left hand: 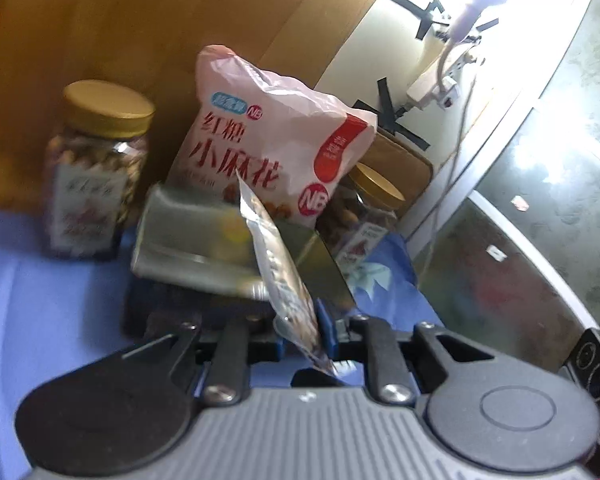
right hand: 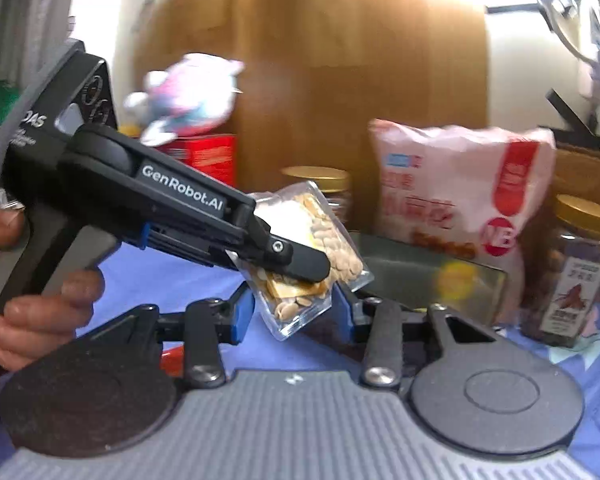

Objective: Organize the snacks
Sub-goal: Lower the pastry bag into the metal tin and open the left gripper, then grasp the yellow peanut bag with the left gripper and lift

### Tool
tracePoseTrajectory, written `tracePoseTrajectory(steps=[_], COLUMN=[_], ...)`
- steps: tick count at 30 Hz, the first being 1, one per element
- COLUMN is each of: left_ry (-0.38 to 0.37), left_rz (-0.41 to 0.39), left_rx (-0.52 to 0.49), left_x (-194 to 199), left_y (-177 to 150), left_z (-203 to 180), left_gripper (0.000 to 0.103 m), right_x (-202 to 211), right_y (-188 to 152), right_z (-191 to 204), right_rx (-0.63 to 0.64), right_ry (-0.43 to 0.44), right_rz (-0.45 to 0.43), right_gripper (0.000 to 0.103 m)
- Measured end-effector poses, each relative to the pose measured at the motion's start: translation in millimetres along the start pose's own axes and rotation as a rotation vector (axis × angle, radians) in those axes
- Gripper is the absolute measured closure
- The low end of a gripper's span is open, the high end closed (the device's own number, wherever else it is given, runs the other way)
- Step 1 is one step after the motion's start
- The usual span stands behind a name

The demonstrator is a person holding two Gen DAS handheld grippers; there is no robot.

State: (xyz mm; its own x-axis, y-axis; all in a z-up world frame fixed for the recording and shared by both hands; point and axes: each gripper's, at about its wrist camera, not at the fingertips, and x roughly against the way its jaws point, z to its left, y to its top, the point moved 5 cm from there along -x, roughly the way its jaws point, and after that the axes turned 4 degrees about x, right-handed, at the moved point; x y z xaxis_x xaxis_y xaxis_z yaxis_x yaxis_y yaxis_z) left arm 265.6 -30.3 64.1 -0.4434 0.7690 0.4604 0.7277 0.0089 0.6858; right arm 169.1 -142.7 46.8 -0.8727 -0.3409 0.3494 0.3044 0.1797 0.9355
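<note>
The left gripper pinches a clear packet of nuts held in the air. The right gripper stands part-open just beneath it. At 2 o'clock leans the pink snack bag.

Two gold-lidded jars, one pink bag, one peanut packet (clear).

Blue cloth lies open near and left, while far ahead two jars, a pink bag and a metal tin block passage.
</note>
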Motion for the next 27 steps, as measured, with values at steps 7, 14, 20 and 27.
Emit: tracePoseTrajectory(steps=[7, 14, 20, 27], left_ry=[0.126, 0.204, 0.156, 0.059], left_rz=[0.050, 0.007, 0.068, 0.235], left_rx=[-0.011, -0.074, -0.064, -0.011], left_x=[-57.3, -23.2, 16.7, -5.3], left_y=[20.2, 11.6, -34.7, -83.2], left_z=[20.3, 28.2, 24.7, 12.3], left_gripper=[0.051, 0.039, 0.031, 0.031], right_x=[-36.1, -20.3, 6.4, 5.7], right_y=[-5.3, -16.4, -54.6, -92.9], right_z=[-35.8, -53.5, -56.9, -50.6], right_rx=[-0.005, -0.152, -0.403, -0.689], right_ry=[-0.106, -0.078, 0.074, 0.237], right_rz=[0.029, 0.035, 0.144, 0.315], right_gripper=[0.057, 0.057, 0.057, 0.058])
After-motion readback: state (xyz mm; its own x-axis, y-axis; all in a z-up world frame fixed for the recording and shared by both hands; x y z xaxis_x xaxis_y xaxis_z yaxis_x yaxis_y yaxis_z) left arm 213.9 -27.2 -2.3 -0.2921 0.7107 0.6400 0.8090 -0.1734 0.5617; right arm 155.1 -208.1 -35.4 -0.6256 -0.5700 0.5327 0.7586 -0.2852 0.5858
